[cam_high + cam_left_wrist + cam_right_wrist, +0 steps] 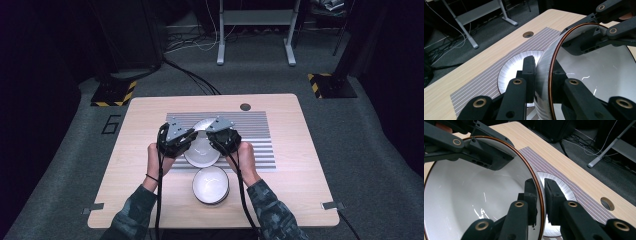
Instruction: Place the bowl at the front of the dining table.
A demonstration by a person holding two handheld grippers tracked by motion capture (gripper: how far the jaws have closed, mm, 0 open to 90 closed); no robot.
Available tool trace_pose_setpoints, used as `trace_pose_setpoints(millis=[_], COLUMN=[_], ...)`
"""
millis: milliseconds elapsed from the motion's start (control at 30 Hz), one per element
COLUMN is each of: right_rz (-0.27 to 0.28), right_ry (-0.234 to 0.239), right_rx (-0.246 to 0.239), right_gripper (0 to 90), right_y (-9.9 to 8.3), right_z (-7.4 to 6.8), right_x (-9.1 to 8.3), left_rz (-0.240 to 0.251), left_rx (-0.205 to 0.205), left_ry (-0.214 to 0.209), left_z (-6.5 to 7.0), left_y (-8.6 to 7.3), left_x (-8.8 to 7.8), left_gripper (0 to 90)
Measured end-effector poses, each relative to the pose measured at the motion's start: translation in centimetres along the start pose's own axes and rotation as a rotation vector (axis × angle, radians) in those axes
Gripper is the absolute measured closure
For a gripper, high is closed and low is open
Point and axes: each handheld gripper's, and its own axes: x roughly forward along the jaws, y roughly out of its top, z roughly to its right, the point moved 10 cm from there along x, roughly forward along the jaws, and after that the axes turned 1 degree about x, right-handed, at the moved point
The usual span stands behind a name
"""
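Nearest me on the wooden table (140,165), at six o'clock from my hands, a white bowl (210,185) sits alone, just touching the near edge of the striped mat (260,131). Beyond it I hold a second white bowl (201,150) with a copper rim between both claws, lifted off the mat. My left gripper (543,75) pinches its rim at about nine o'clock, one jaw outside on the ribbed wall, one inside. My right gripper (540,195) pinches the opposite rim at about three o'clock the same way. Under the lifted bowl, towards twelve o'clock, a ribbed white dish (511,65) rests on the mat. Farther still, a round hole (245,107) pierces the table's far edge
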Motion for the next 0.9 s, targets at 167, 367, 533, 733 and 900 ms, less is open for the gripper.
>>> trace_pose_setpoints(millis=[167, 367, 533, 733, 900], right_rz=[-0.006, -0.02, -0.019, -0.029, -0.033], right_ry=[-0.004, -0.009, -0.013, -0.013, -0.017], right_rx=[-0.002, 0.0, 0.001, 0.013, 0.014], right_gripper=[81.0, 81.1, 80.9, 81.0, 80.9], right_y=[-0.2, -0.4, -0.5, -0.6, -0.7], right_z=[0.3, 0.8, 1.2, 1.6, 2.0], right_x=[0.2, 0.6, 1.1, 1.7, 2.0], left_rz=[-0.004, -0.015, -0.026, -0.038, -0.044], left_rx=[0.006, 0.0, -0.001, 0.008, 0.012], left_ry=[-0.004, -0.014, -0.01, -0.01, -0.008], left_z=[0.0, -0.2, -0.5, -0.8, -0.9], left_y=[0.0, 0.0, 0.0, 0.1, 0.2], left_x=[0.5, 1.2, 1.8, 2.4, 2.9], left_gripper=[79.1, 79.3, 79.2, 79.2, 79.2])
